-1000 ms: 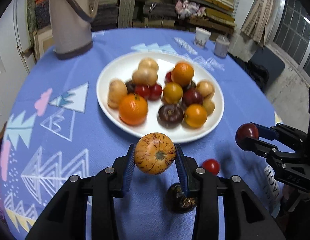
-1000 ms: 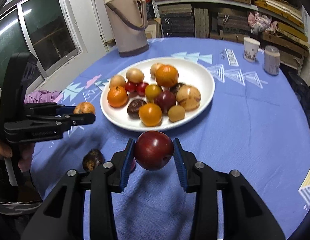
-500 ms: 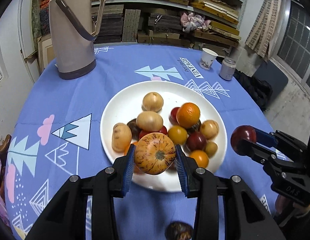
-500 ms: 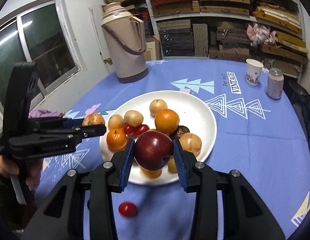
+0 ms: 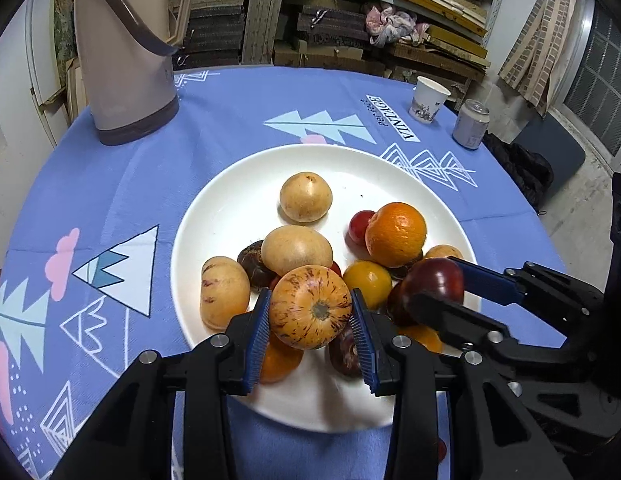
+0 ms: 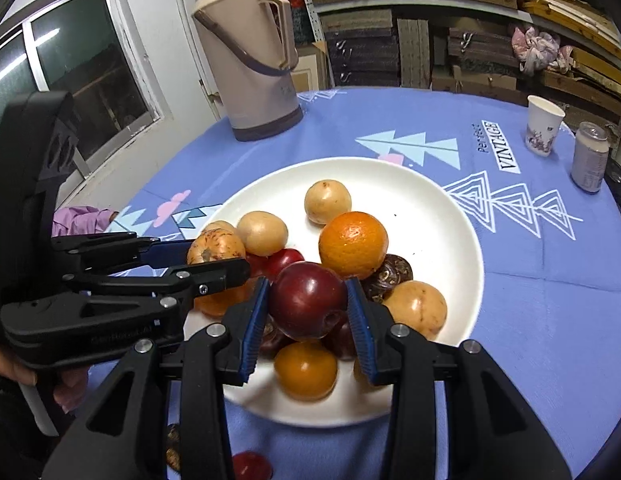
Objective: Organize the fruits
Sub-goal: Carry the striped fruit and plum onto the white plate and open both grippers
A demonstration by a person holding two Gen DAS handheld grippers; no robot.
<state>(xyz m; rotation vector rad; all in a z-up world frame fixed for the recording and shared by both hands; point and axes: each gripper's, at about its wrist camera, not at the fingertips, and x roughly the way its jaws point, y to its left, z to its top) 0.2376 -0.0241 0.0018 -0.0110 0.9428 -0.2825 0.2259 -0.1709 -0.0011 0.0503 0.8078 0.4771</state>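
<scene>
White plate (image 5: 238, 184), two oranges (image 5: 395, 234) (one half-hidden), three pale round fruits (image 5: 305, 197).

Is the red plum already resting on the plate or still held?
Held: the right gripper is shut on the red plum, above the plate of fruit.

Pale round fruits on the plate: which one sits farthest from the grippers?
The pale fruit sitting alone toward the plate's far rim, apart from the pile; the other pale ones lie closer, touching neighbours.

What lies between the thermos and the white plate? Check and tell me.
Nothing stands there. In the left wrist view, only bare blue tablecloth runs from the thermos to the rim of the plate.
</scene>
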